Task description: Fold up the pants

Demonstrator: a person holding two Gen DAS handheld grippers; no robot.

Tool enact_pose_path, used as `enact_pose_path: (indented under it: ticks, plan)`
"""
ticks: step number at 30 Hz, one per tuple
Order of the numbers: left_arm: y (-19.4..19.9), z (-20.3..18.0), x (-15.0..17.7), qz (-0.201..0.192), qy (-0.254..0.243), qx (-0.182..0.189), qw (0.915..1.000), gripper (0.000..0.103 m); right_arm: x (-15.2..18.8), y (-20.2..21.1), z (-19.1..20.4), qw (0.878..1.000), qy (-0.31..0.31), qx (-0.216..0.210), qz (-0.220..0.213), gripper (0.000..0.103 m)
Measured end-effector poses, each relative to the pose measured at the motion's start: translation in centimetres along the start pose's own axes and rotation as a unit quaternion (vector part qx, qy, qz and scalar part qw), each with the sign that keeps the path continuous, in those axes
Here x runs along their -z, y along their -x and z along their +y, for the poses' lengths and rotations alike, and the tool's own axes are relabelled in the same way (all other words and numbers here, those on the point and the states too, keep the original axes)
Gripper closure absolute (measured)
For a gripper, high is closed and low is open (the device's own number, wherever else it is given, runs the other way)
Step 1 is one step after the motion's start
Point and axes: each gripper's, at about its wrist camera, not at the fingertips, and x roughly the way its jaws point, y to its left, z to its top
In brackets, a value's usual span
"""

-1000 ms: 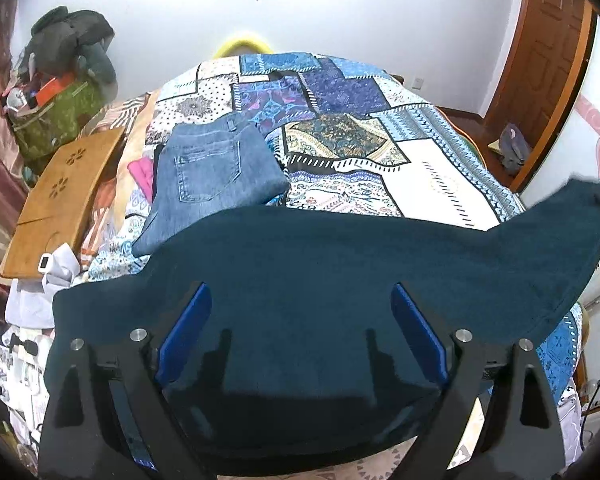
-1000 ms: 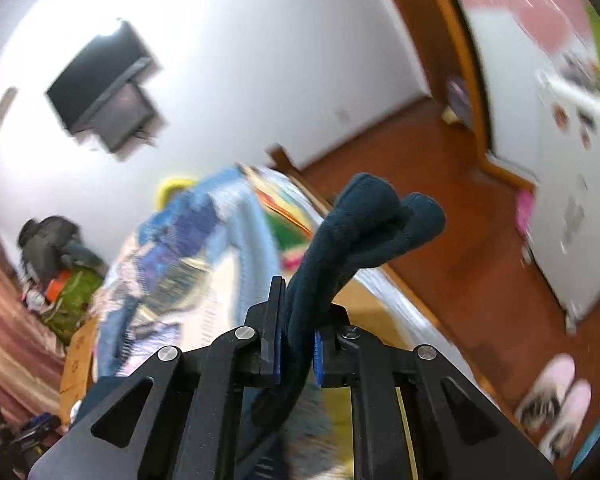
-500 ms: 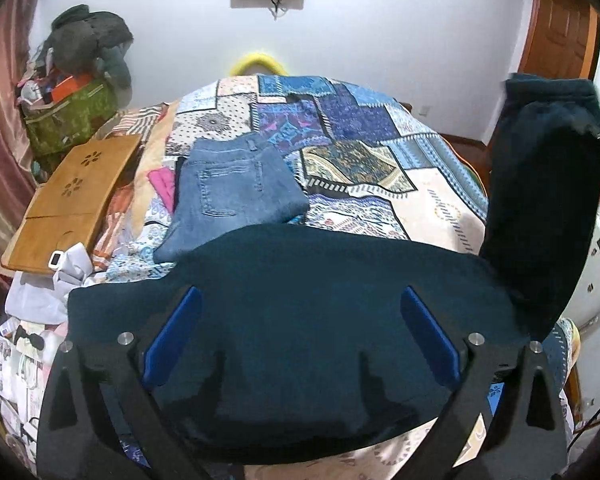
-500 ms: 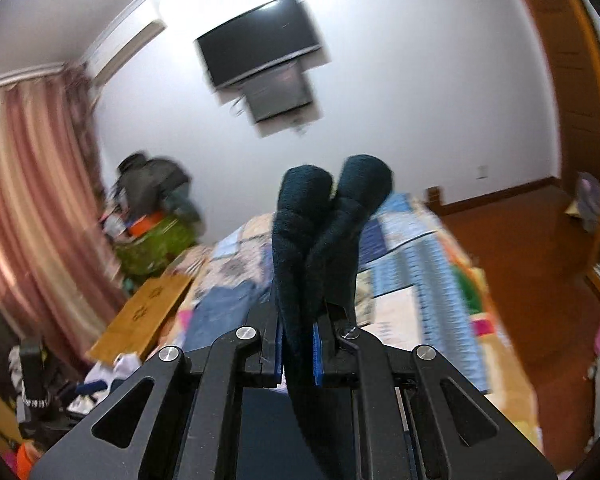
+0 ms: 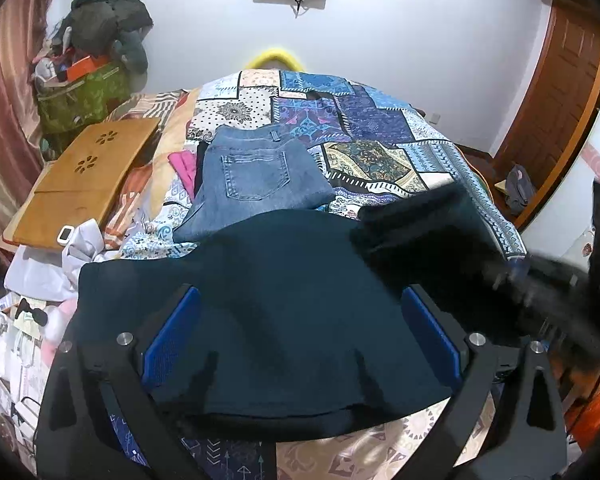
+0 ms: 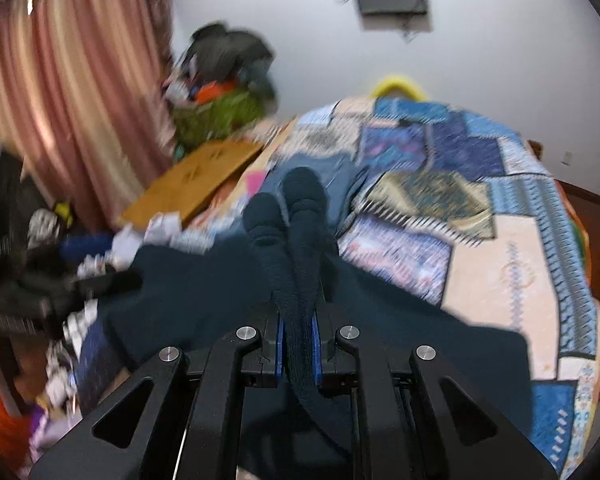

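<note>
1. Jaws first: my right gripper [image 6: 298, 350] is clamped tight on a bunched end of the dark teal pants [image 5: 284, 304], the two rolled cuffs sticking up just beyond its pads. My left gripper [image 5: 300, 332] stands wide apart with nothing pinched, its blue pads [image 5: 172, 332] resting either side of the flat cloth.
2. Under both sets of jaws is the bed [image 5: 384, 168], its patchwork quilt running away ahead of me. The pants lie spread across its near edge, directly beneath my left jaws.
3. The pants' long axis runs crosswise, from my left jaws toward my right; the lifted end hangs folded over ahead and to the right of my left jaws.
4. I judge the next move belongs to my right hand: it is the one holding the free end, which must be laid onto the flat half.
5. Folded blue jeans [image 5: 256, 180] sit just beyond the pants, ahead of my left jaws, near enough to snag.
</note>
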Motion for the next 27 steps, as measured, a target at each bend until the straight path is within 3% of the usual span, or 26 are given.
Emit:
enact_pose_path:
  ticks: [7,9,11,16,22,27]
  plan:
    - [0.3,-0.8,-0.2,0.000,-0.008,0.004,1.0000,0.002,2.5,-1.5,1.1,0.998,0.015,-0.014,0.066,0.087]
    - [0.5,-1.4,-0.3,-0.002,-0.016,0.006,0.9999,0.002,3.0,-1.2,1.4,0.997,0.017,-0.021,0.072,0.082]
    - [0.6,-2.0,-0.4,-0.002,-0.023,0.006,0.9997,0.002,3.1,-0.4,1.4,0.997,0.014,-0.034,0.074,0.067]
    - [0.6,-3.8,-1.1,-0.004,-0.047,0.007,0.9989,0.002,2.6,2.6,0.2,0.998,0.004,-0.039,0.052,0.059]
    - [-0.1,-6.1,-2.6,-0.003,-0.070,0.016,0.9974,0.002,1.2,6.3,-3.9,0.999,-0.032,0.007,0.002,0.055]
    - [-1.9,-8.2,-4.2,0.010,-0.090,0.031,0.9954,0.002,0.7,6.9,-7.7,0.997,-0.057,0.046,0.003,0.053]
